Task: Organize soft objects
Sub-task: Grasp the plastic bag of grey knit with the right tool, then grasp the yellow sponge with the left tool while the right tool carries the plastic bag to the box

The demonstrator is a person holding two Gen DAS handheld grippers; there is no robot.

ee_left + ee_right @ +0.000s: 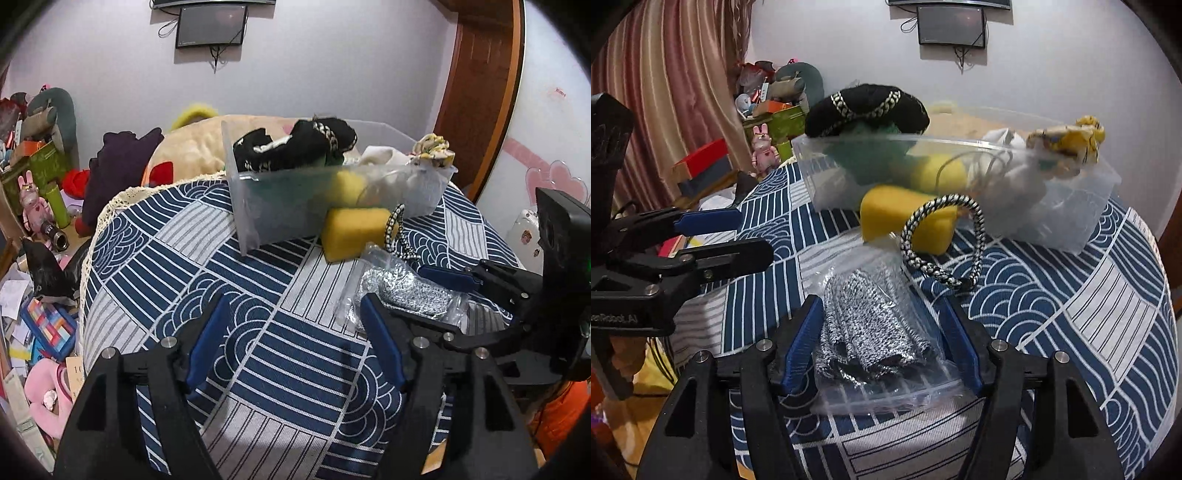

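Observation:
A clear plastic bin (pixel 280 206) (pixel 1082 206) on the patterned cloth holds a black knit item (pixel 295 147) (pixel 868 107), a yellow sponge and pale cloths. A second yellow sponge (pixel 354 232) (pixel 908 218) lies in front of it, beside a black-and-white braided band (pixel 942 240) (pixel 397 232). A clear bag of grey knit fabric (pixel 871 328) (pixel 402 291) lies between the open fingers of my right gripper (pixel 882 343); touching or not, I cannot tell. My left gripper (pixel 295 343) is open and empty over bare cloth, left of the bag.
The blue-and-white cloth (pixel 184 258) covers a raised surface whose left edge drops to a cluttered floor with toys (pixel 40 391). Plush toys (pixel 192 155) lie behind the bin. A wooden door (pixel 476 92) stands at right. The left gripper shows in the right wrist view (pixel 727 236).

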